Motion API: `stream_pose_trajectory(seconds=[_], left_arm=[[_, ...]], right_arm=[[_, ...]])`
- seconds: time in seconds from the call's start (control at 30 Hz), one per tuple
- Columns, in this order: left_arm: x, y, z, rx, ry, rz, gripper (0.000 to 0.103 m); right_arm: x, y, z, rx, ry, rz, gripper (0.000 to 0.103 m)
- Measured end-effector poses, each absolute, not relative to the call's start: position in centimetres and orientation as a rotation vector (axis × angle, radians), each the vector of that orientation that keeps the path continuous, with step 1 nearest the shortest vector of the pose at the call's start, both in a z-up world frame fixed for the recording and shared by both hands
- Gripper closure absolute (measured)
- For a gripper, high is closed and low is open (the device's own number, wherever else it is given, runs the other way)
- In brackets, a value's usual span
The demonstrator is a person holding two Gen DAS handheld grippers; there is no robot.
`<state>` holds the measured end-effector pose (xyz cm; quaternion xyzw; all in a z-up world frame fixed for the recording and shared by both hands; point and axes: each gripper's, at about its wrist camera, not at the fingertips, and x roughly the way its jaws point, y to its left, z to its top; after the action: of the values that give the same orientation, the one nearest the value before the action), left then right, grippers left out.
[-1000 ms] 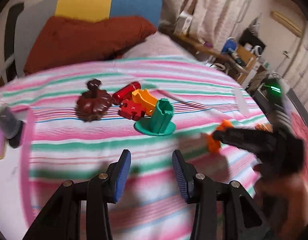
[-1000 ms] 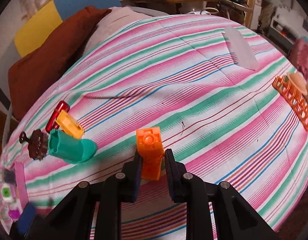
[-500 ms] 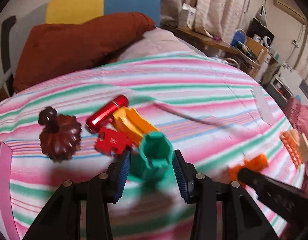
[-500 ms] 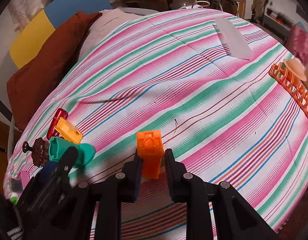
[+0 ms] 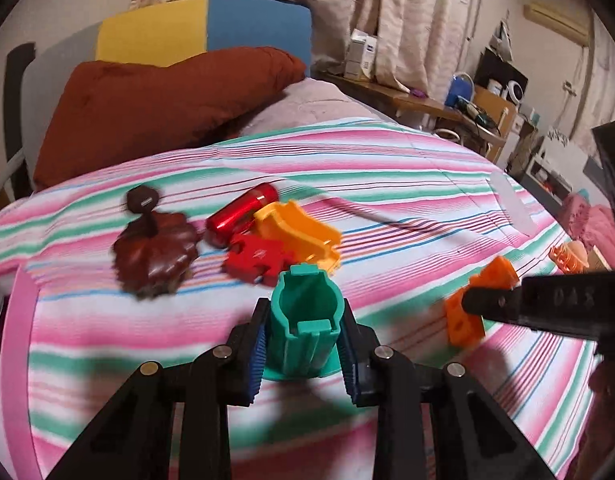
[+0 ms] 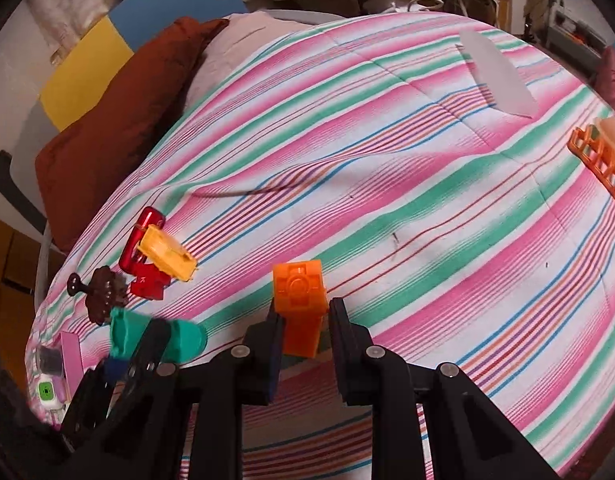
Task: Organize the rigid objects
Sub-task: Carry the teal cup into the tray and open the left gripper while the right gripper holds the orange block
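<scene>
The left gripper point(image 5: 303, 344) is seen with its jaws closing around a green plastic cup-shaped toy with a round flat base point(image 5: 305, 322), which stands upright on the pink, green and white striped quilt point(image 5: 387, 168); the blue ribbed pads point(image 5: 258, 354) lie against the toy's fluted sides. The right gripper point(image 6: 305, 334) is clenched on an orange plastic block with a moulded cross on its face point(image 6: 298, 308), which is held by its lower part and raised just above the quilt. Just beyond the green toy, a red jigsaw-shaped plastic piece point(image 5: 257, 258), an orange-yellow curved plastic piece point(image 5: 301, 236) and a shiny red metal cylinder point(image 5: 241, 214) are bunched together, touching one another; a dark brown leaf-shaped toy with a knobbed stem point(image 5: 155, 254) lies to their left, apart from them. In the right wrist view, a wide stretch of bare quilt is seen ahead of and to the right of the orange block, bounded at the right edge by an orange plastic lattice basket point(image 6: 599, 166). At the head of the bed the quilt is bordered by a rust-brown cushion point(image 5: 159, 100). At the lower left edge of the right wrist view, a pink strip point(image 6: 71, 356) and small blurred items are seen.
</scene>
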<state>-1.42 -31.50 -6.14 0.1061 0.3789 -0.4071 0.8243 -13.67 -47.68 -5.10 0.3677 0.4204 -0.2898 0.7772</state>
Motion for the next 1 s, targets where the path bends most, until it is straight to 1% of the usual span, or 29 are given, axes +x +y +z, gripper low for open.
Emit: stream_pose_trajectory(seconds=[0.3, 0.5, 0.7, 0.8, 1.0], left_arm=[[-1.7, -26.8, -6.6, 0.133, 0.852, -0.852, 0.070], [-2.1, -24.9, -6.7, 0.098, 0.857, -0.847, 0.070], [-2.5, -23.4, -6.6, 0.073, 0.857, -0.836, 0.070], [-3.1, -22.2, -6.2, 0.072, 0.846, -0.820, 0.072], [-4.6, -19.3, -5.2, 0.056, 0.830, -0.833, 0.072]], right_arm=[[-11.9, -45.6, -4.7, 0.636, 0.944, -0.589, 0.081], [-11.1, -44.2, -4.8, 0.511, 0.975, -0.606, 0.081], [-10.4, -43.1, -4.2, 0.367, 0.966, -0.633, 0.081], [-10.2, -42.9, -4.1, 0.348, 0.963, -0.626, 0.081], [-10.0, -42.6, -4.0, 0.340, 0.963, -0.617, 0.081]])
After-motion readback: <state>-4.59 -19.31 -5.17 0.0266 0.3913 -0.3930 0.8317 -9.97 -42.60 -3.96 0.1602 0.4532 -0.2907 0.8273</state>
